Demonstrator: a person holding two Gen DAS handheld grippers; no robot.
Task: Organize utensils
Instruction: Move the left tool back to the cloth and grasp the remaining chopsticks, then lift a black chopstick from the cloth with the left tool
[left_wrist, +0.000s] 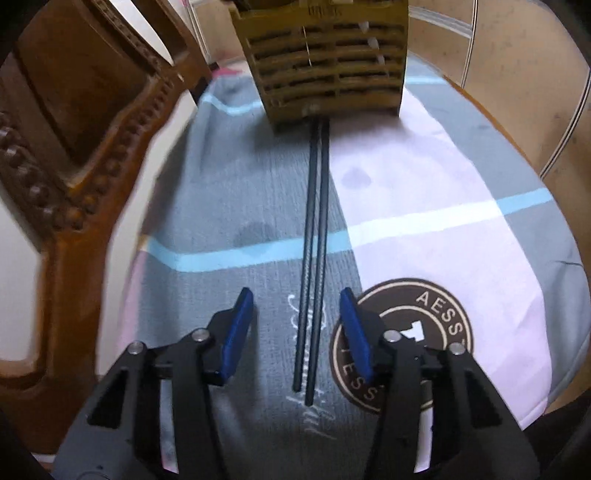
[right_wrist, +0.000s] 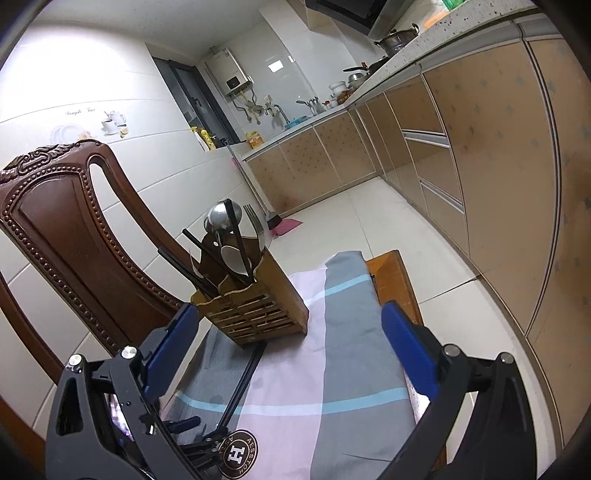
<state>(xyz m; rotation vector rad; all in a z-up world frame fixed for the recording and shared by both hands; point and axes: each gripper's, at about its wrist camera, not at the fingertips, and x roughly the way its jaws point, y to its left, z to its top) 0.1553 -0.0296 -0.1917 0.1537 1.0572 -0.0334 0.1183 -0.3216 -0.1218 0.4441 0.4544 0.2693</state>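
A pair of black chopsticks lies side by side on the patchwork cloth, running from the foot of the slatted wooden utensil holder toward me. My left gripper is open, and its blue pads straddle the near ends of the chopsticks with a gap on each side. In the right wrist view the holder stands upright with spoons, a fork and dark sticks in it. My right gripper hovers wide open in front of it, holding nothing. The left gripper shows low down over the chopsticks.
A carved wooden chair back rises at the left, close behind the holder. The cloth covers a small wooden seat whose right edge drops to the tiled floor. Kitchen cabinets line the right side.
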